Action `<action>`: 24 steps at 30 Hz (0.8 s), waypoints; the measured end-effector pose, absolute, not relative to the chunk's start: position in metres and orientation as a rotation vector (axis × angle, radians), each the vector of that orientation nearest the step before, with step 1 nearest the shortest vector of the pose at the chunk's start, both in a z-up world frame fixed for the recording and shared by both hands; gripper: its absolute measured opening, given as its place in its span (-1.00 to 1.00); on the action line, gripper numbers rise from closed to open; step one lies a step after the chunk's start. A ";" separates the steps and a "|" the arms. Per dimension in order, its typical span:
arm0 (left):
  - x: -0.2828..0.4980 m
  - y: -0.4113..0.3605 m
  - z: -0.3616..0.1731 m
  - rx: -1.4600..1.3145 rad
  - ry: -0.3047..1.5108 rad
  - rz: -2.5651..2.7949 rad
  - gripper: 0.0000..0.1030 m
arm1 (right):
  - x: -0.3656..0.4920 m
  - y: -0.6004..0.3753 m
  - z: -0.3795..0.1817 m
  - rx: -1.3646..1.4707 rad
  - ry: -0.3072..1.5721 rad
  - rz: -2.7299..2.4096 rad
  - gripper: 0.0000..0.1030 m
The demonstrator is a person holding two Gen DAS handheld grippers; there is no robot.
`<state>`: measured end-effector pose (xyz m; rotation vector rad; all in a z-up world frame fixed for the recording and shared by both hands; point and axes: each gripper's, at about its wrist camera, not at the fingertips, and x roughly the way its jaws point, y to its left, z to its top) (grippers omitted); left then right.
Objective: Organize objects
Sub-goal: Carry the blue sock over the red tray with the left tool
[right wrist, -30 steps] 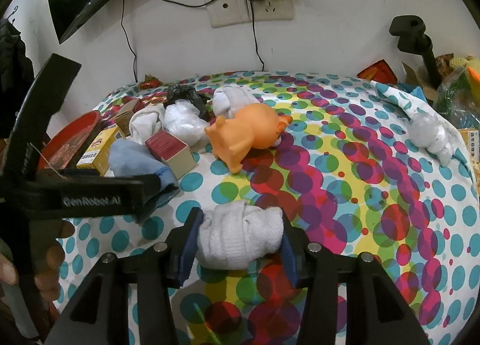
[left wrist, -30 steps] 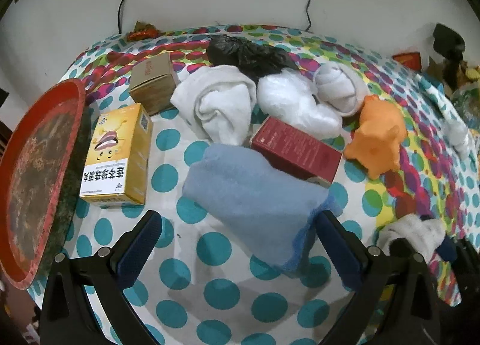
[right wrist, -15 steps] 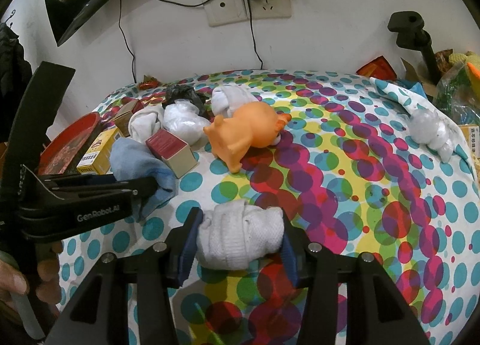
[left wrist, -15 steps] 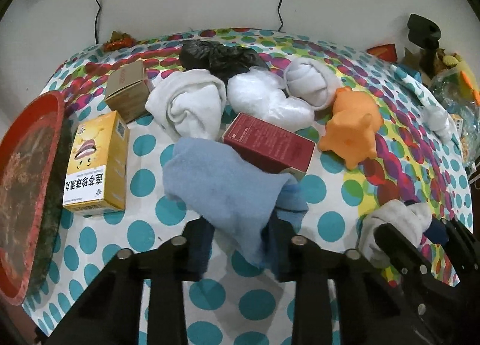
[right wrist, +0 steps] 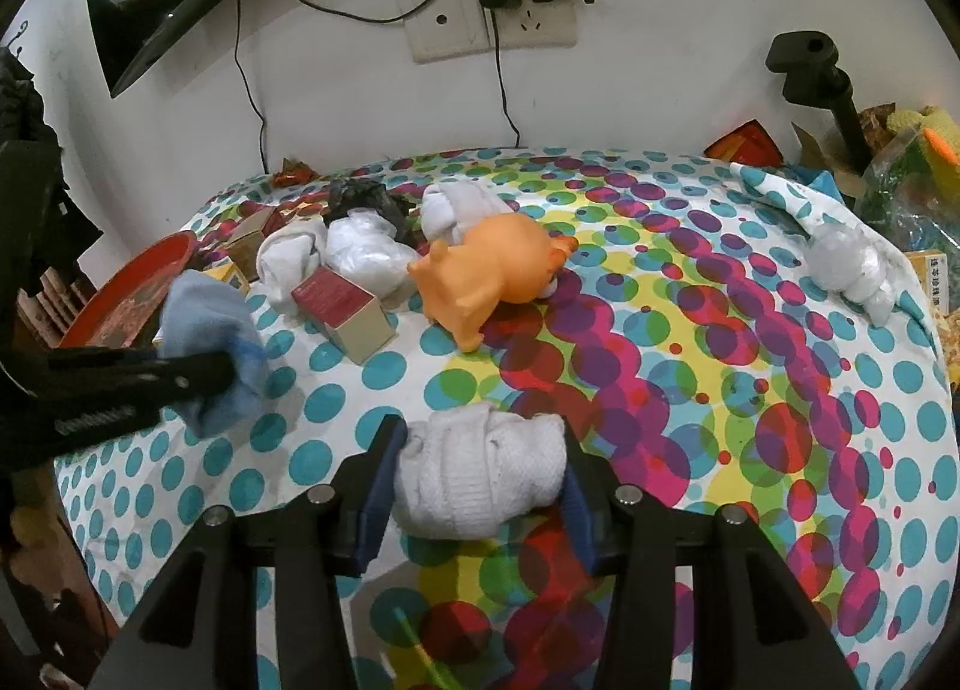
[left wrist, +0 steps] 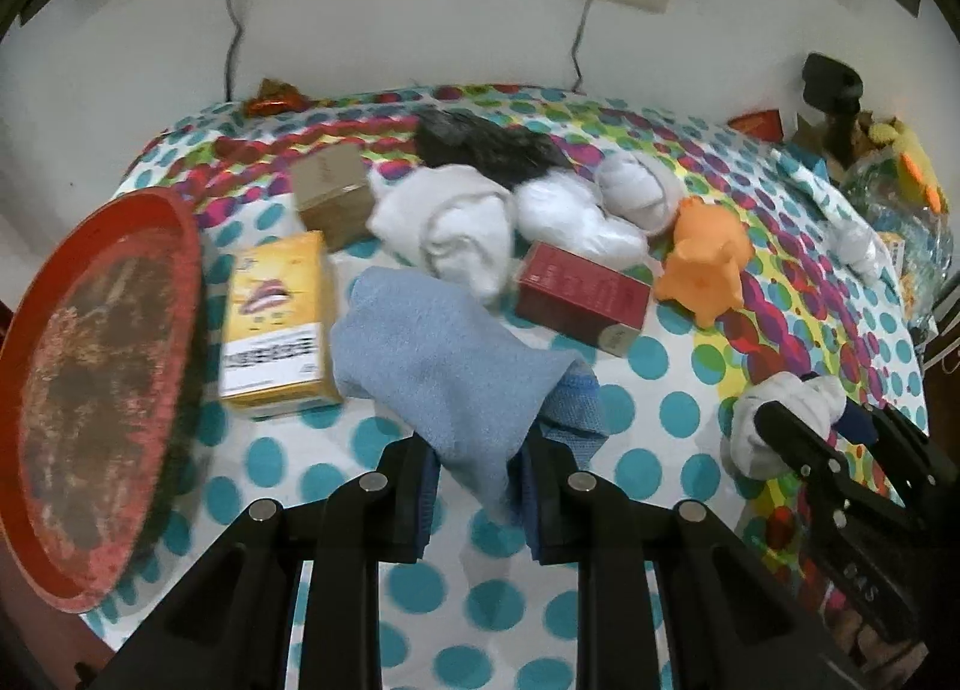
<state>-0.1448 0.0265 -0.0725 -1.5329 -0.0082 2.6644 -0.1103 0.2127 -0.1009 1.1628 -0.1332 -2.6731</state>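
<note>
Jaws clamped: left gripper [left wrist: 477, 471] pinches soft blue cloth [left wrist: 441, 357], right gripper [right wrist: 477, 489] squeezes rolled white sock [right wrist: 480, 477].
Both are light and floppy; grab bunched folds, beside the red round tray [left wrist: 96, 366].

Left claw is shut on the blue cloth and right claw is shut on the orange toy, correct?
Not quite. The right claw is shut on a white rolled sock; the orange toy lies apart on the table, as the right wrist view shows. The left claw is shut on the blue cloth.
</note>
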 end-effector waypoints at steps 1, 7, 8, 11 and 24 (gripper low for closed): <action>-0.143 0.019 -0.069 -1.533 -0.008 2.675 -0.59 | -0.110 0.212 -0.099 1.159 -0.130 -2.681 -0.06; -0.134 -0.028 -0.048 -1.518 0.000 2.755 -0.59 | -0.107 0.209 -0.091 1.144 -0.123 -2.703 -0.06; -0.133 -0.037 -0.046 -1.518 -0.011 2.768 -0.59 | -0.106 0.209 -0.090 1.145 -0.125 -2.707 -0.06; -0.130 -0.068 -0.039 -1.527 -0.027 2.827 -0.59 | -0.105 0.208 -0.087 1.144 -0.133 -2.713 -0.06; -0.118 -0.196 -0.048 -1.640 -0.104 3.014 -0.59 | -0.098 0.203 -0.079 1.168 -0.117 -2.759 -0.06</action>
